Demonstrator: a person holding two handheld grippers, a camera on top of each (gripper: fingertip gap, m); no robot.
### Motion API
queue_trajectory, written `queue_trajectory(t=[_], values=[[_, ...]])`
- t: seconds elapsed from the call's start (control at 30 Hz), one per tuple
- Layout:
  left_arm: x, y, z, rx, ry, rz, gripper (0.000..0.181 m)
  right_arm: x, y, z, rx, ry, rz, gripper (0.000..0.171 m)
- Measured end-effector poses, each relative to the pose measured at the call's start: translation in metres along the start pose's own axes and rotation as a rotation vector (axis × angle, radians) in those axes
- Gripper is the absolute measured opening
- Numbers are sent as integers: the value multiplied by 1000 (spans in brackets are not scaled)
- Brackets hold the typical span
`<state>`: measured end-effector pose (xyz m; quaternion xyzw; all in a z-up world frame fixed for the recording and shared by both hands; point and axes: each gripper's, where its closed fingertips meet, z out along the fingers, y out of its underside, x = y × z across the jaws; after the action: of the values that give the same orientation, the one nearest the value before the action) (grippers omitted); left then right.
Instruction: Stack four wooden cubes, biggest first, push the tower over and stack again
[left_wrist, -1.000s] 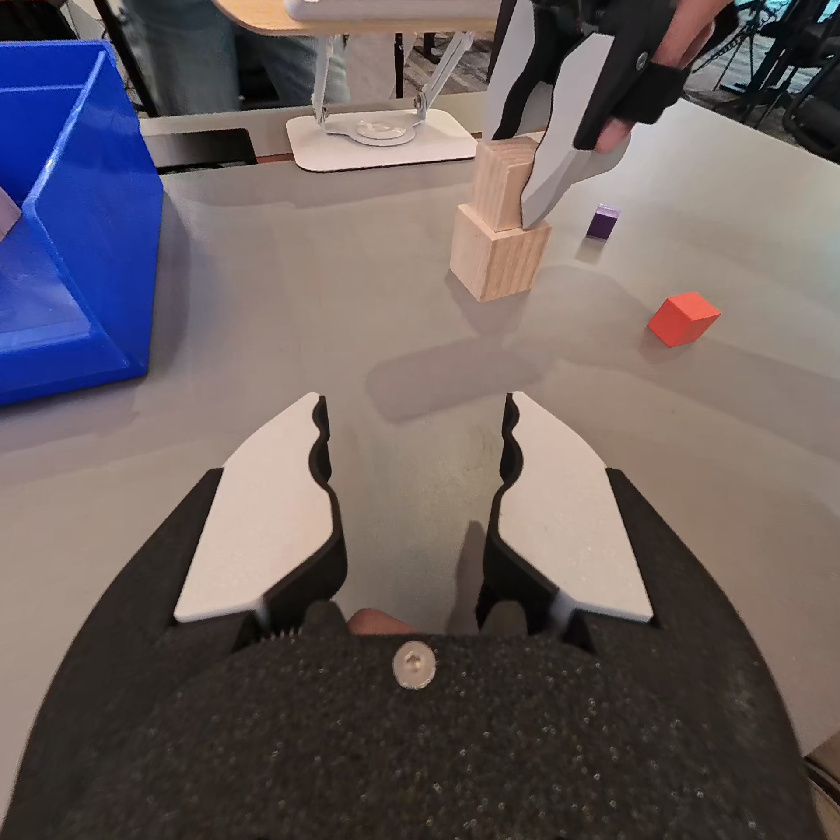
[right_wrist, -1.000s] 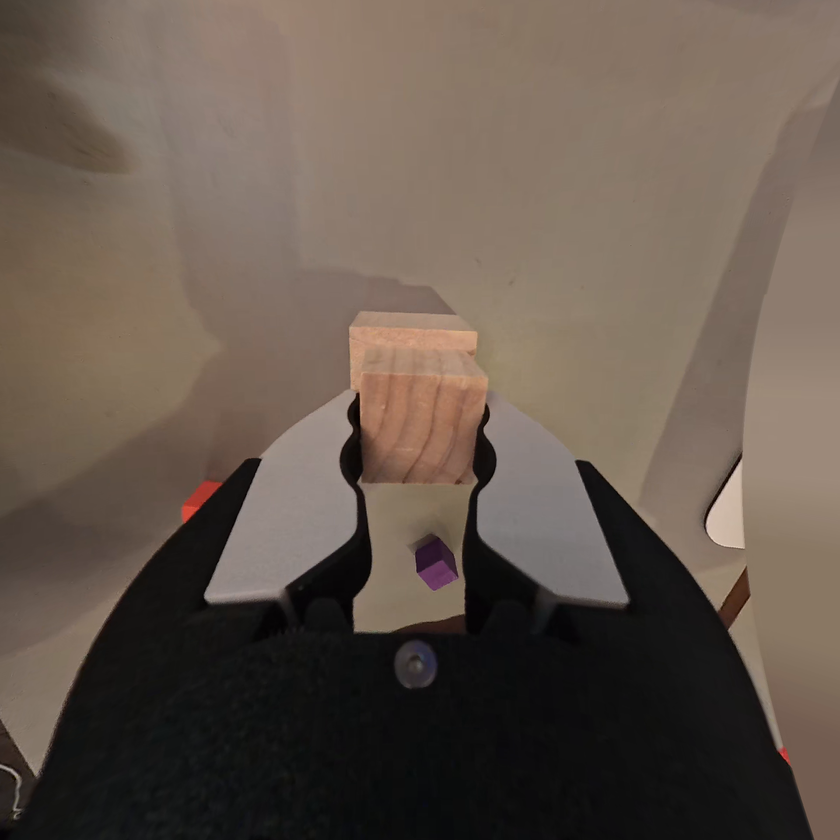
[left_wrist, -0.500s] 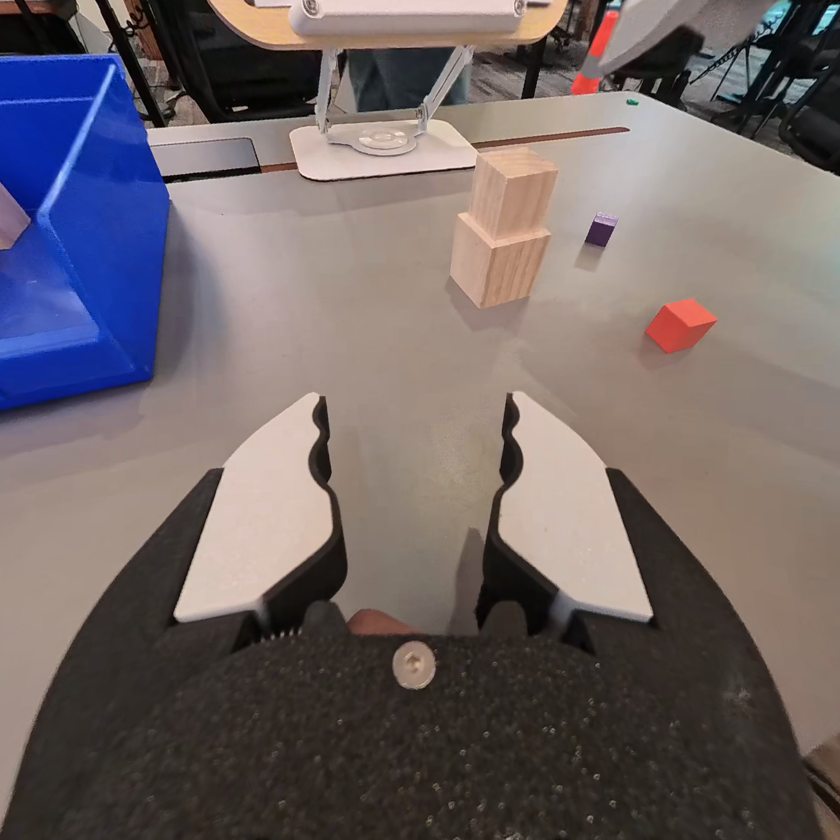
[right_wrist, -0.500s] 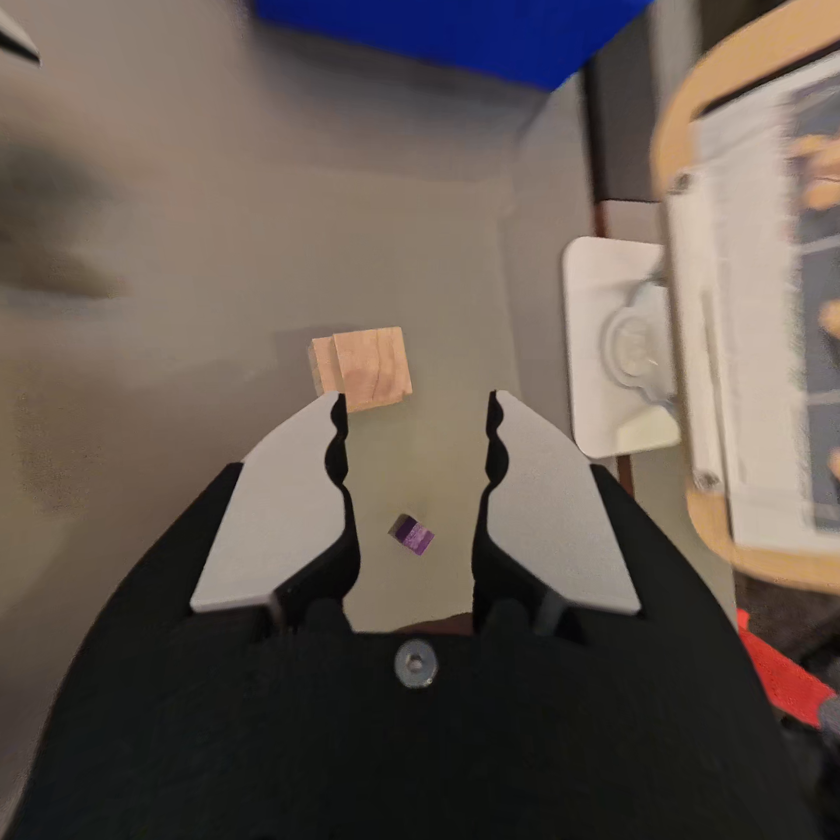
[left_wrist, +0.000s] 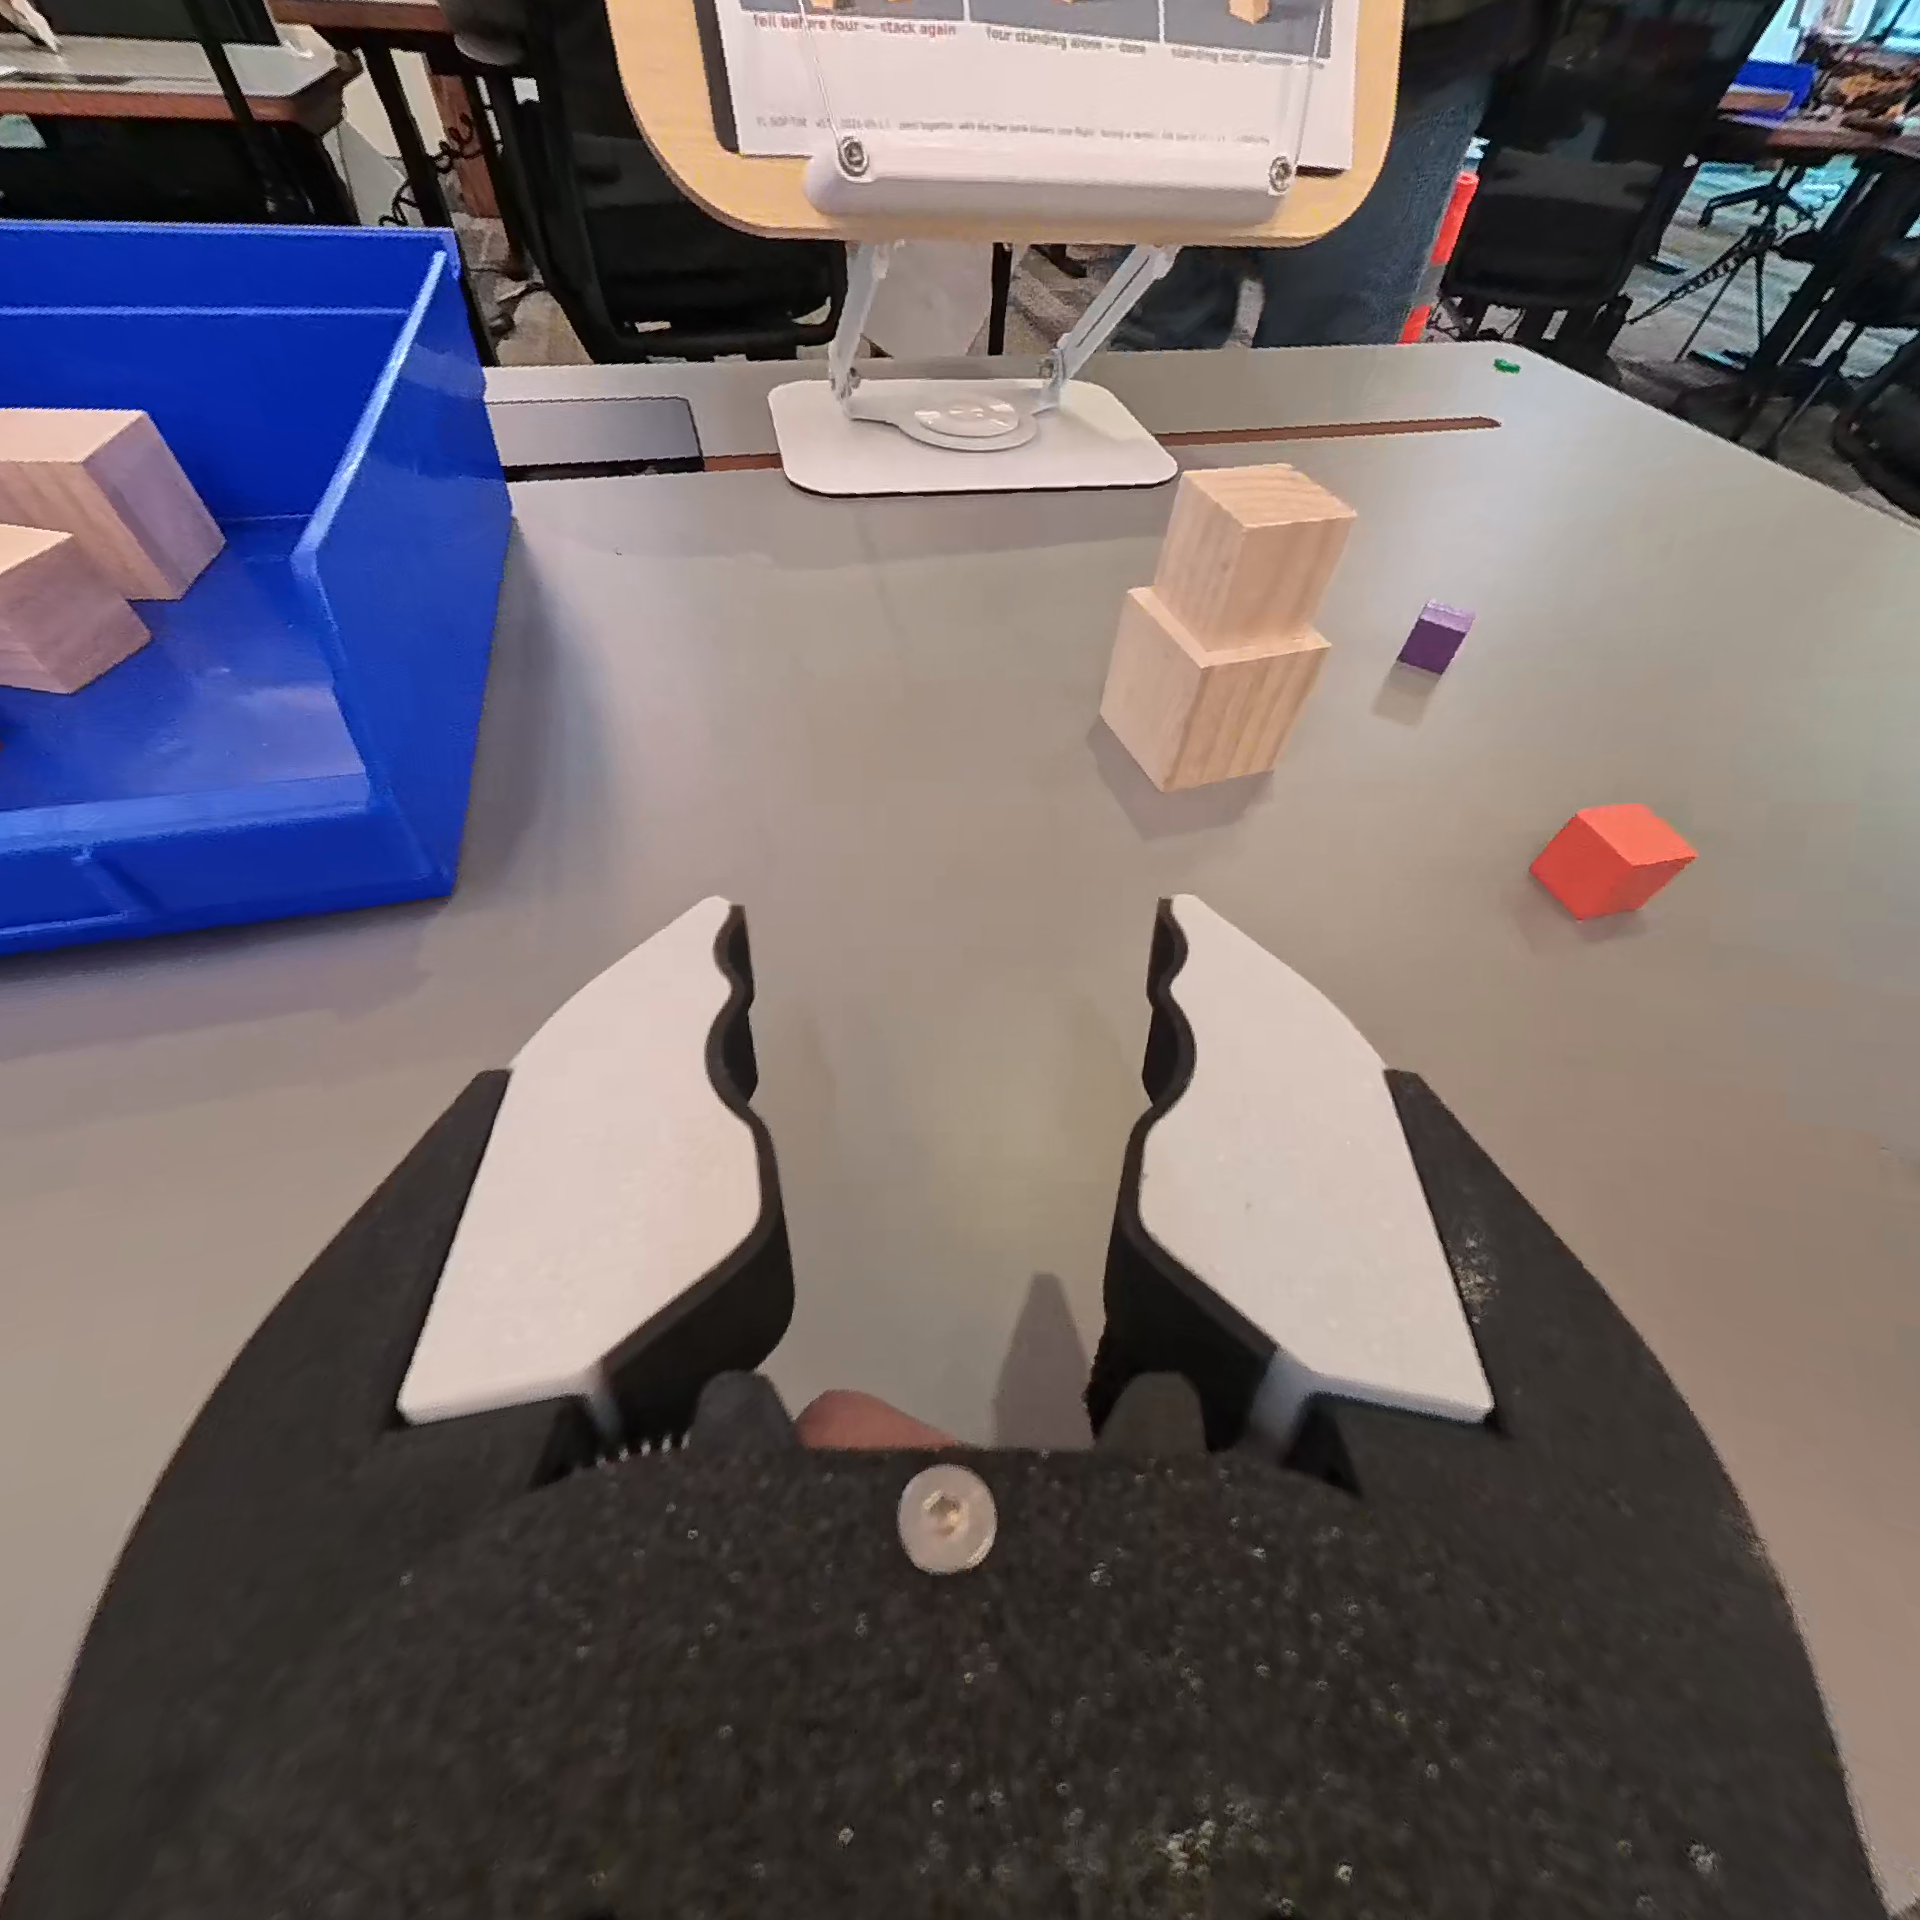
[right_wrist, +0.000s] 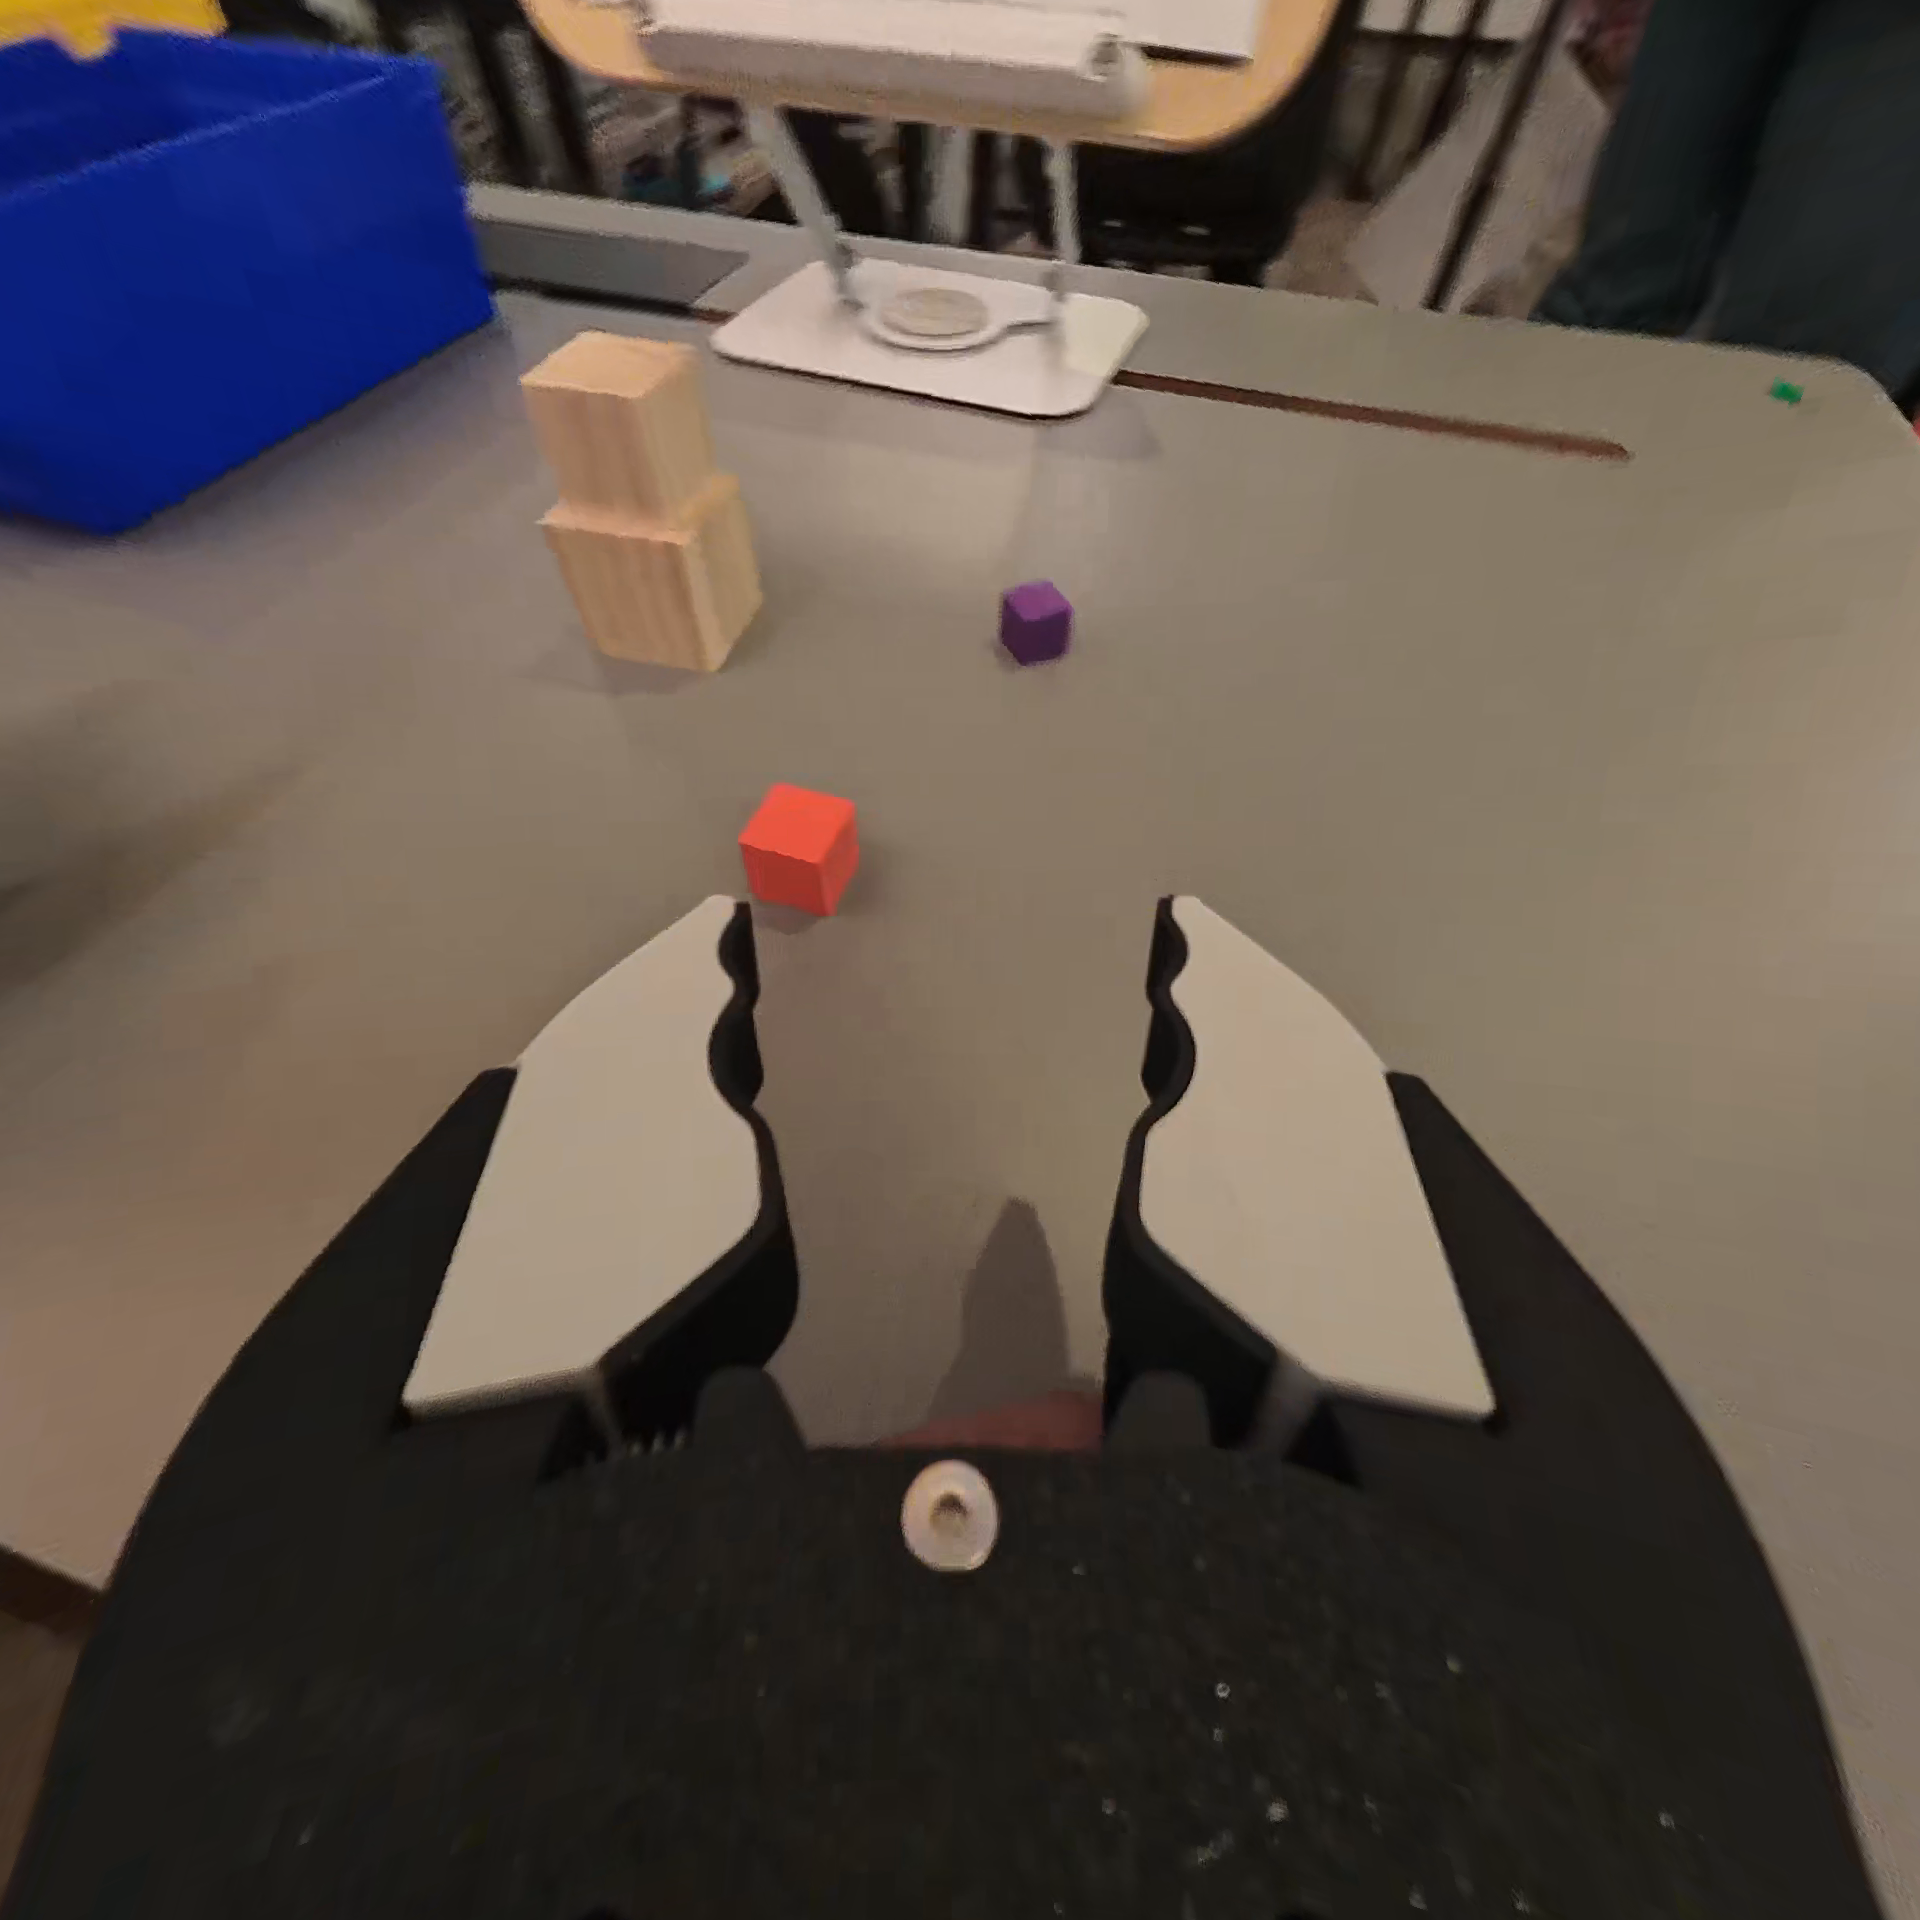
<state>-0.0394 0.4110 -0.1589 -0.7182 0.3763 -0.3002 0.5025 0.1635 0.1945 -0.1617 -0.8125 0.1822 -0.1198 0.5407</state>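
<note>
2 pale wooden cubes (left_wrist: 1221, 623) stacked, smaller atop larger, mid grey worktop (left_wrist: 831, 675); small red cube (right_wrist: 800, 847) just ahead of right gripper (right_wrist: 951, 914), likely next; tiny purple cube (right_wrist: 1035, 621) beyond. Jaws of left gripper (left_wrist: 945, 914) and right wide, empty. Printed sheet on stand (left_wrist: 977, 436) behind.

We see a pale wooden cube (left_wrist: 1210, 698) upright on the grey table, a smaller pale cube (left_wrist: 1252, 553) stacked on it, slightly twisted; the small purple cube (left_wrist: 1436, 636) lies right of them; the red cube (left_wrist: 1610, 860) nearer, tilted.
</note>
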Motion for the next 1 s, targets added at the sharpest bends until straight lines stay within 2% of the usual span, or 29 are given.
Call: queue_trajectory(t=[0.2, 0.7, 1.0], values=[[3, 3, 1, -15, -1, 5, 73, 9, 28, -8, -43, 109, 42, 82], [18, 15, 6, -71, 53, 42, 73, 2, 34, 2, -97, 74, 45, 82], [20, 12, 4, -51, 54, 68, 72, -36, 31, 57, -305, 2, 1, 77]])
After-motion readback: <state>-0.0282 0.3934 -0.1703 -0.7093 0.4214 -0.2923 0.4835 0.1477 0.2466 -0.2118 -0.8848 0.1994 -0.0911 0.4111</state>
